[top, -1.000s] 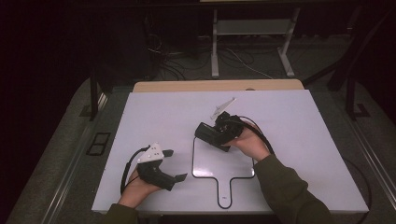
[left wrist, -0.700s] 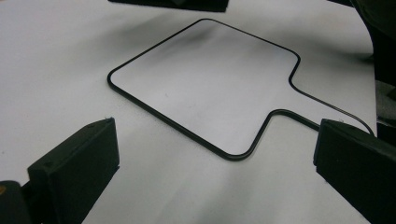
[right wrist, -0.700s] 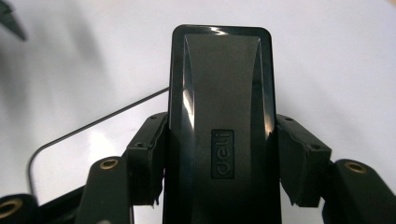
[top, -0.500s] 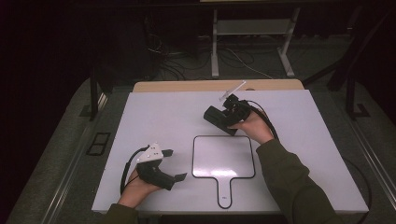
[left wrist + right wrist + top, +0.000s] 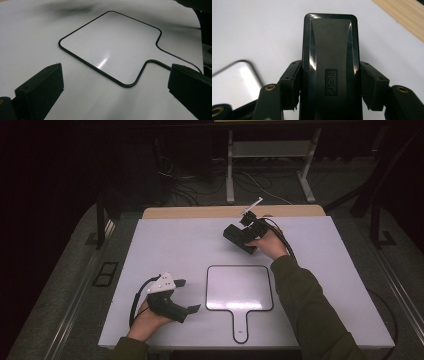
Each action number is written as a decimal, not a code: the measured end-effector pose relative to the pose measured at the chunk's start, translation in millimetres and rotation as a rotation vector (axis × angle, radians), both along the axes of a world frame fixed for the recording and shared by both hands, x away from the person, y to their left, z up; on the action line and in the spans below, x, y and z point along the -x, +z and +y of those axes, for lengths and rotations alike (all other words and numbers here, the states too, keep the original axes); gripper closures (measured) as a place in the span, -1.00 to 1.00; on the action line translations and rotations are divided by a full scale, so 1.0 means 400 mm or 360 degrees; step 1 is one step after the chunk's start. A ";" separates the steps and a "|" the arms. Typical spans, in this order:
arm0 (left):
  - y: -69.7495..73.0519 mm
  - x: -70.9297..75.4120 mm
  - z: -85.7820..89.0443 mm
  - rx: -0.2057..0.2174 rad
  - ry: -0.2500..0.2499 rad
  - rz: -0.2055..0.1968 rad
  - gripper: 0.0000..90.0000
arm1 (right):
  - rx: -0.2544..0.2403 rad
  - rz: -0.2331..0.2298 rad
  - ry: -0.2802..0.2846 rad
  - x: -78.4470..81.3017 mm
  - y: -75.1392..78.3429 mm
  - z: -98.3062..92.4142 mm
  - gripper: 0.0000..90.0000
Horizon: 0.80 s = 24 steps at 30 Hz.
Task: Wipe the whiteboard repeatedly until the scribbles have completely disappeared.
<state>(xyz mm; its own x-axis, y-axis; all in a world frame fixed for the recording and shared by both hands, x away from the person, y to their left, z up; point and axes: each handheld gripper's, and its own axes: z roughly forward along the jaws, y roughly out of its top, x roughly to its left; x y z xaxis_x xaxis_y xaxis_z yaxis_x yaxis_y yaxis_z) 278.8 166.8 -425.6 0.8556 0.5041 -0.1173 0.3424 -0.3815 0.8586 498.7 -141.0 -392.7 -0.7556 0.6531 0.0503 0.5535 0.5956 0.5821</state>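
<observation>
The right gripper [image 5: 329, 100] clamps a black eraser [image 5: 329, 57] clear of the whiteboard [image 5: 239, 288], while the left gripper [image 5: 192, 295] rests on the tabletop [image 5: 170, 245], fingers [image 5: 40, 87] apart (presumably waiting).

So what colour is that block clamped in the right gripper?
Black block, glossy edges; clearest in the right gripper view.

White table [image 5: 175, 245] under a dark room. Right gripper [image 5: 239, 236] at about 1 o'clock from table centre, jaws clamped on a black eraser [image 5: 237, 237], near the table's far edge. Paddle-shaped whiteboard [image 5: 239, 289] lies flat at about 5 o'clock, handle pointing to 6. Left gripper [image 5: 186, 295] rests at 7 o'clock, jaws apart with nothing between them, aimed toward the whiteboard, just beside its left edge, not touching.
</observation>
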 end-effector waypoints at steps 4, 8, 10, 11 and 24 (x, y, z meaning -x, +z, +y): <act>-0.002 0.000 -0.002 -0.0005 -0.0011 0.0001 -1.00 | 0.0044 0.0012 -0.0025 -0.024 -0.026 0.003 -0.14; -0.002 0.000 0.000 0.0000 -0.0009 0.0002 -1.00 | 0.0050 0.0030 -0.0052 -0.040 -0.044 0.000 -0.14; -0.001 0.001 0.002 0.0001 -0.0009 0.0000 -1.00 | 0.0058 0.0044 -0.0050 -0.044 -0.053 0.000 -0.14; -0.001 0.001 0.002 0.0002 -0.0008 -0.0001 -1.00 | 0.0065 0.0046 -0.0044 -0.045 -0.056 0.002 -0.14; -0.002 0.000 0.001 0.0001 -0.0006 0.0005 -1.00 | 0.0125 0.0073 0.0012 -0.049 -0.090 0.021 -0.15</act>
<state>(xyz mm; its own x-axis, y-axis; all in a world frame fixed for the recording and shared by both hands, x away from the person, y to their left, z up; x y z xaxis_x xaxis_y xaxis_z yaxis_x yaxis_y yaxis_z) 278.7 167.4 -426.2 0.8573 0.5006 -0.1204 0.3436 -0.3821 0.8578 518.4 -132.5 -428.8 -0.7584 0.6508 0.0340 0.5741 0.6425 0.5075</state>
